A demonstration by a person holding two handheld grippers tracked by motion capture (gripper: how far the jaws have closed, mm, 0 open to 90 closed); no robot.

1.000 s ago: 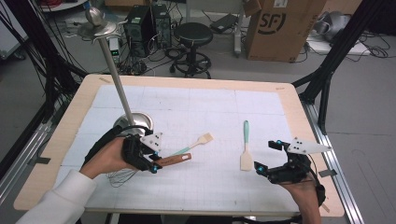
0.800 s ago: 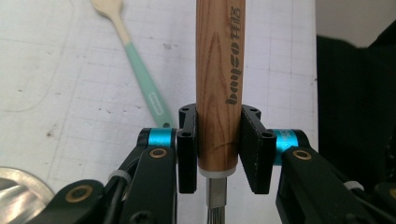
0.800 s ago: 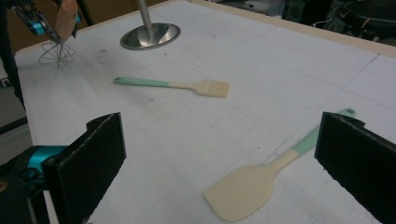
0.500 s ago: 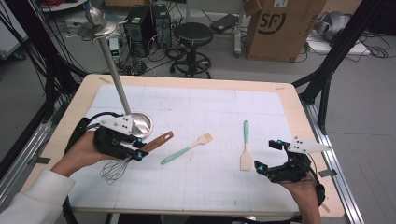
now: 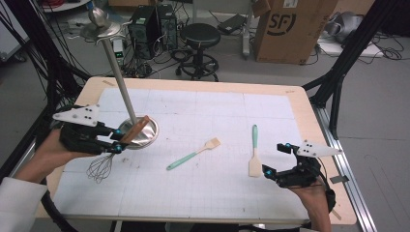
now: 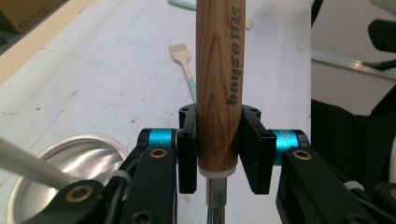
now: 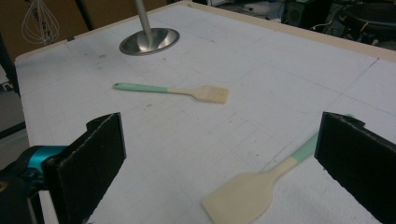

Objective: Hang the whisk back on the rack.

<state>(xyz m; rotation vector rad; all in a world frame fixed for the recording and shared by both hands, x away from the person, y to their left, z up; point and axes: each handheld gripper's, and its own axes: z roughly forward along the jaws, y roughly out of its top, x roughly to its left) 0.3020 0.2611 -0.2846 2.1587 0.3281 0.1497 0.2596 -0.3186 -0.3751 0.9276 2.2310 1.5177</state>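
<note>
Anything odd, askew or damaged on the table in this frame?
Nothing stands out. The left claw grips the whisk by its wooden handle; the brush and spatula lie flat and intact. The stand pole leans, likely by design.

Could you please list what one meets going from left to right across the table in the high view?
Left gripper holding the whisk → stand base → brush → spatula → right gripper.
</note>
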